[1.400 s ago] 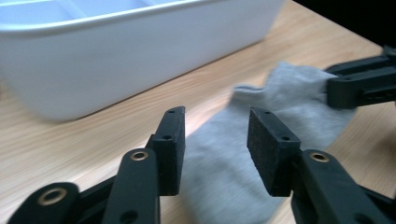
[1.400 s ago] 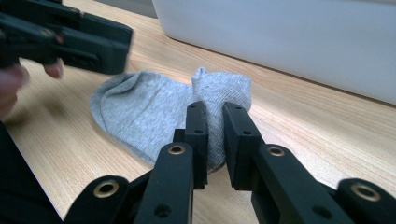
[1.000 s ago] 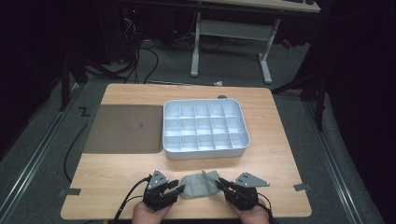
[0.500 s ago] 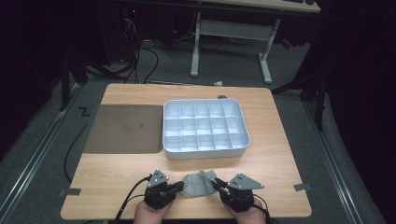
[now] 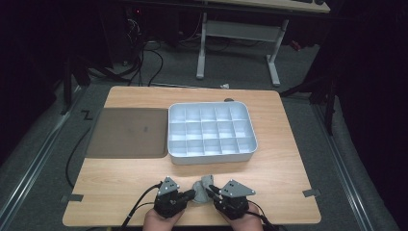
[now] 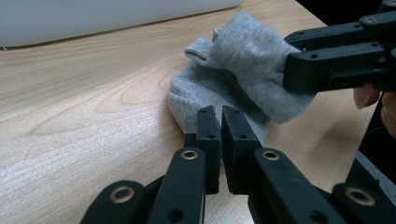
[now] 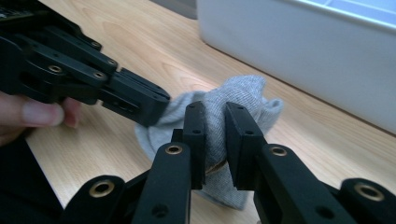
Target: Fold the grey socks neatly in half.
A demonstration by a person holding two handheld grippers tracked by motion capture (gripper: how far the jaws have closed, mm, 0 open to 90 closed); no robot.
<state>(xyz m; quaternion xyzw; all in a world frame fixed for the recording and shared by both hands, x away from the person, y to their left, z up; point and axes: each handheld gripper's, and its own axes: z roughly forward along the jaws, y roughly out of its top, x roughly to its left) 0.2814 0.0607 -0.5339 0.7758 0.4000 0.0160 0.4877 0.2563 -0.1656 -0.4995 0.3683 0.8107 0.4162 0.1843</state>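
A small grey sock [image 5: 204, 186] lies bunched up on the wooden table [image 5: 288, 159] near its front edge, between my two grippers. My left gripper [image 5: 192, 195] is shut on the sock's near edge [image 6: 233, 70], its jaws almost touching [image 6: 219, 122]. My right gripper [image 5: 212, 191] is shut on a raised fold of the sock [image 7: 245, 95], with cloth showing between its jaws [image 7: 215, 125]. The two grippers point at each other, tips close together. In the left gripper view the right gripper [image 6: 299, 65] pinches the sock's far side.
A pale grey tray [image 5: 210, 156] divided into several empty compartments stands just beyond the sock at mid-table. A flat brown mat [image 5: 127, 132] lies to its left. A person's hands [image 5: 159, 222] hold the grippers at the table's front edge.
The right gripper has moved left toward the left one. The sock, stretched flatter between them a second ago, is now bunched and raised.
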